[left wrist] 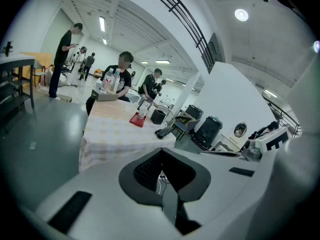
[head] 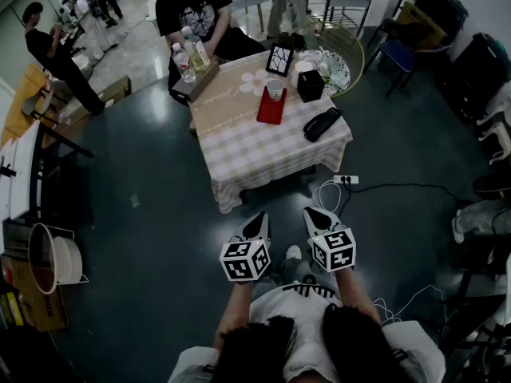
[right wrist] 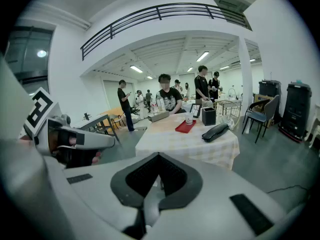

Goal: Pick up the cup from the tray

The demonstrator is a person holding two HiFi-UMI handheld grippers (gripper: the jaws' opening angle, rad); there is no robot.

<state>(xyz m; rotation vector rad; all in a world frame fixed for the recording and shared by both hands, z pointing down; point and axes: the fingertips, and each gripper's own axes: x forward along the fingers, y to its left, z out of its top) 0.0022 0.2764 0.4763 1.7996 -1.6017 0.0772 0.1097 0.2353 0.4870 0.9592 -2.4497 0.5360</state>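
A white cup (head: 275, 90) stands upright on a red tray (head: 270, 110) on the checked table (head: 255, 146), well ahead of me. Both grippers hang low over the dark floor, short of the table's near edge and far from the cup. My left gripper (head: 260, 217) is shut with nothing in it, and so is my right gripper (head: 314, 212) beside it. From the left gripper (left wrist: 161, 151) the cup (left wrist: 142, 114) and tray (left wrist: 137, 119) show small on the table. From the right gripper (right wrist: 159, 155) the cup (right wrist: 188, 119) sits on the tray (right wrist: 185, 126).
On the table also stand a black box (head: 310, 84), a black pouch (head: 322, 124), a picture frame (head: 279, 58), bottles (head: 188, 54) and a cardboard box (head: 196, 82). A person (head: 192, 6) sits behind it. A power strip (head: 346, 180) with cables lies on the floor.
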